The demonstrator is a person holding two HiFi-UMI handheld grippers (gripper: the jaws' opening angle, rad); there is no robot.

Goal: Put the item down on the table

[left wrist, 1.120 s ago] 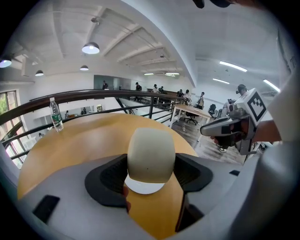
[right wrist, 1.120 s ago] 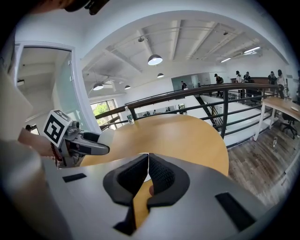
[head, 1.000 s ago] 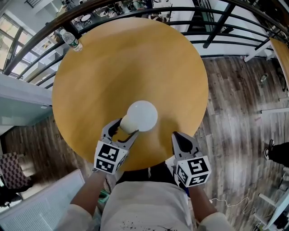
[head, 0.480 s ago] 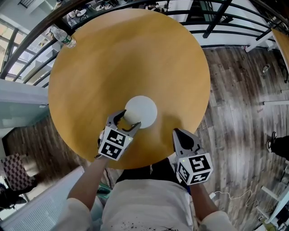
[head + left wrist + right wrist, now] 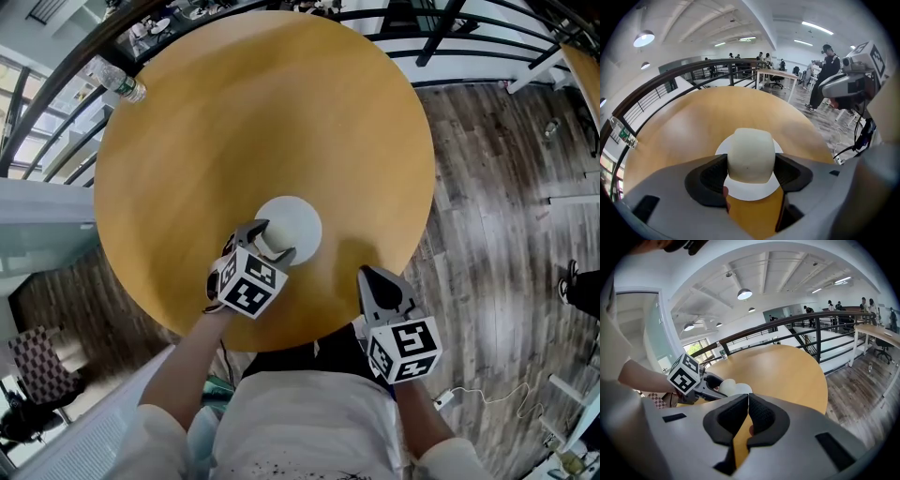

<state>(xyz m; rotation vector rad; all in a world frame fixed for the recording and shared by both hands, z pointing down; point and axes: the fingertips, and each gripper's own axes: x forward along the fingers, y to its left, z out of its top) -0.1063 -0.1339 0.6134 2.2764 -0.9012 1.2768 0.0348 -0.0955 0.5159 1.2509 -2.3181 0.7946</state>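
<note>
A white item with a wide round end (image 5: 292, 223) and a narrower cream neck (image 5: 751, 157) is at the near middle of the round wooden table (image 5: 262, 112). My left gripper (image 5: 265, 241) is shut on the neck, both jaws pressing its sides, and the round end points down at the table top; I cannot tell whether it touches. The right gripper view shows the item (image 5: 734, 389) past the left gripper's marker cube (image 5: 684, 373). My right gripper (image 5: 372, 278) hangs over the table's near edge, shut and empty, to the right of the item.
A clear plastic bottle (image 5: 117, 82) stands at the table's far left rim. A black railing (image 5: 412, 37) curves behind the table. Wood plank floor (image 5: 506, 187) lies to the right. Desks and people are in the distance in the left gripper view.
My left gripper has tipped forward and down with the item, turning its round end from upward-facing toward the table top. The right gripper has barely moved.
</note>
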